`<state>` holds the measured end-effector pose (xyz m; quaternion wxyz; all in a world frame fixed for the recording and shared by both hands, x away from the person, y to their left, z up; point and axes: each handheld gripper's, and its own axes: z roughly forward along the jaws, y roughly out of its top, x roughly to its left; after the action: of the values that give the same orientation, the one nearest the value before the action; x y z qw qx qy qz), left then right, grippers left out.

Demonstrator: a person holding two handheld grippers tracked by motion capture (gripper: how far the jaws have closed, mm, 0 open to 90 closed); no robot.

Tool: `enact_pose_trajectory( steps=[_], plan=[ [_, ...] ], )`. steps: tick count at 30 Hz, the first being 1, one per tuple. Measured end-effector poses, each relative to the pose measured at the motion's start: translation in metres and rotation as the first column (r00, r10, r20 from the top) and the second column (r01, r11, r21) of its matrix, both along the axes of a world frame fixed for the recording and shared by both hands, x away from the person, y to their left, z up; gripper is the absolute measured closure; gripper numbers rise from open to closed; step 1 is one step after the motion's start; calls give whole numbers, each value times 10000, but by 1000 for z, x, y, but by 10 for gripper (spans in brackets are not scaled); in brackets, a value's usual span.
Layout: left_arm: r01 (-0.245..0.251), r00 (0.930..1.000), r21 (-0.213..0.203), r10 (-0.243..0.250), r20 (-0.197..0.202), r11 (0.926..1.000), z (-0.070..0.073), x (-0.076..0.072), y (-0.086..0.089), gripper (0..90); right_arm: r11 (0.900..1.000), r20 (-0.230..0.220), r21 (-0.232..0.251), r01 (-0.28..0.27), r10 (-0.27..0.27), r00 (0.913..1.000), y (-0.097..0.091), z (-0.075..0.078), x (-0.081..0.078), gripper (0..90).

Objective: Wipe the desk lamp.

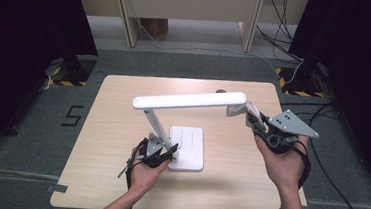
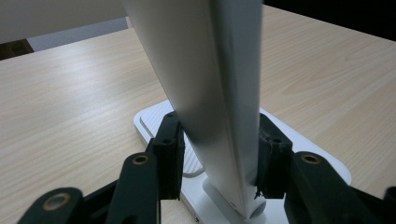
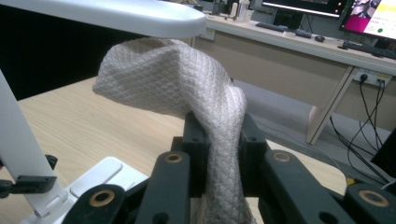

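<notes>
Setup looks done, wiping barely begun, I'd judge. Left hand-held gripper has its jaws clamped on the lamp stem just above the base on the table, bracing it. Right hand-held gripper is clamped on a bunched cloth, held up under the far tip of the lamp head. Both forearms reach forward, right wrist raised.
</notes>
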<state>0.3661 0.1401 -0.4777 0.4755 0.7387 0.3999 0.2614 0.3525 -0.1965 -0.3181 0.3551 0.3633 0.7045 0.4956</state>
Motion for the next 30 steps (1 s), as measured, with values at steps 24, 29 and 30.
enact_pose_trajectory(
  steps=[24,29,30],
  plan=[
    [-413,9984,-81,416,387,9991,5,3,-5,604,9949,-56,1005,-92,98,9999,6,-2,-1,780],
    [-539,9977,-26,539,400,9985,5,2,-6,606,9951,-8,972,-195,197,9998,14,1,0,780],
    [-559,9976,-25,560,402,9984,5,2,-7,607,9944,-58,1038,-205,212,9998,16,1,-1,781]
  ],
)
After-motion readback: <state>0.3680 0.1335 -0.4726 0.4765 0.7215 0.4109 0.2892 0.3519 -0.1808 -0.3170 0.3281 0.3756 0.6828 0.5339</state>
